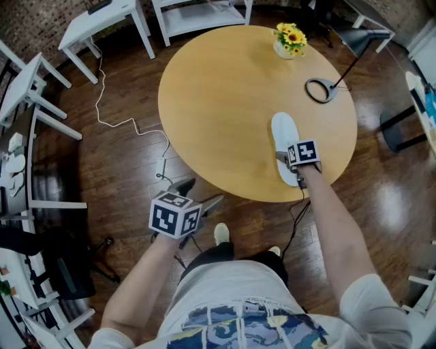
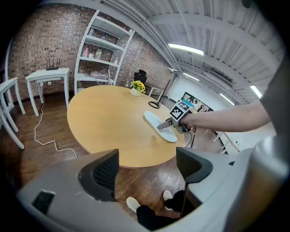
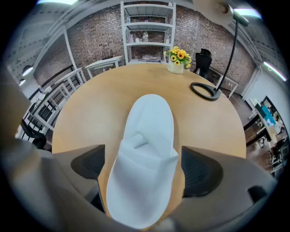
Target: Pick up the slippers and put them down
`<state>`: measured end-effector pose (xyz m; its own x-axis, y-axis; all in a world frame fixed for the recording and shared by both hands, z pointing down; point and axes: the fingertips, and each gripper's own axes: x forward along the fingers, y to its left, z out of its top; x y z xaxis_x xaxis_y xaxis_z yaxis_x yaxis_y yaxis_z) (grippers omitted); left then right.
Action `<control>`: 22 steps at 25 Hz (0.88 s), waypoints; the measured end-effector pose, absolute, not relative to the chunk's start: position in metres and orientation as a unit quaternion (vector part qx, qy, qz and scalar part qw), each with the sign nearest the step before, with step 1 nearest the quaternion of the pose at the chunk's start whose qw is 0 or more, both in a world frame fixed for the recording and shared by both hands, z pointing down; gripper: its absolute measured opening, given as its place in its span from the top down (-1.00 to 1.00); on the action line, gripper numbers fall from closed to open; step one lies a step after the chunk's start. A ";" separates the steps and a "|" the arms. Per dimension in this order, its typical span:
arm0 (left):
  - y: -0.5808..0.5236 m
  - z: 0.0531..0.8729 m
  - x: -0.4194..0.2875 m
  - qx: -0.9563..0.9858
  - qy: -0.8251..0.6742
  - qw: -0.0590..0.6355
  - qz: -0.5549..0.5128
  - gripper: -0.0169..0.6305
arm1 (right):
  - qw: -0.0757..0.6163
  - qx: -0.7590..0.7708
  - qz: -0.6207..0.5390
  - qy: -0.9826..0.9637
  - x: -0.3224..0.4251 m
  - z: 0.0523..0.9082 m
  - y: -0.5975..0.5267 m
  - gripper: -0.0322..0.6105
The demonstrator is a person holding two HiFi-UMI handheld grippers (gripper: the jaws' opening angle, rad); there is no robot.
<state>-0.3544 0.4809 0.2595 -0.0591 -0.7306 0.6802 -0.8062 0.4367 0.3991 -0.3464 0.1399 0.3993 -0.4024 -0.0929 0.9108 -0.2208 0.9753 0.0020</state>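
Observation:
One white slipper (image 1: 283,133) lies flat on the round wooden table (image 1: 225,88), near its front right edge. My right gripper (image 1: 285,159) is open, with the slipper's near end between its jaws; in the right gripper view the slipper (image 3: 149,122) fills the gap and both pads (image 3: 201,170) stand just off its sides. My left gripper (image 1: 199,193) is open and holds nothing; it hangs off the table's front edge, over the floor. From the left gripper view the slipper (image 2: 158,123) and the right gripper (image 2: 166,126) show across the table. No second slipper is in view.
A vase of yellow flowers (image 1: 289,41) and a black desk lamp with a ring base (image 1: 320,90) stand at the table's far right. A white cable and adaptor (image 1: 162,165) lie on the floor at the left. White tables and shelving (image 1: 102,20) surround the area.

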 end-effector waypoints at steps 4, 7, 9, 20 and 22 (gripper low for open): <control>0.484 0.270 -0.356 0.526 -0.726 0.441 0.043 -0.28 | 0.557 0.113 0.049 -0.821 -0.359 0.417 0.131 -0.80; 0.487 0.276 -0.355 0.526 -0.723 0.447 0.041 -0.28 | 0.558 0.119 0.057 -0.819 -0.361 0.426 0.131 -0.79; 0.485 0.279 -0.356 0.526 -0.723 0.446 0.039 -0.28 | 0.550 0.109 0.067 -0.825 -0.363 0.425 0.132 -0.73; 0.465 0.276 -0.352 0.554 -0.708 0.434 0.061 -0.28 | 0.536 0.108 0.065 -0.834 -0.353 0.403 0.138 -0.53; 0.457 0.275 -0.350 0.564 -0.703 0.429 0.066 -0.28 | 0.533 0.109 0.071 -0.836 -0.344 0.396 0.134 -0.53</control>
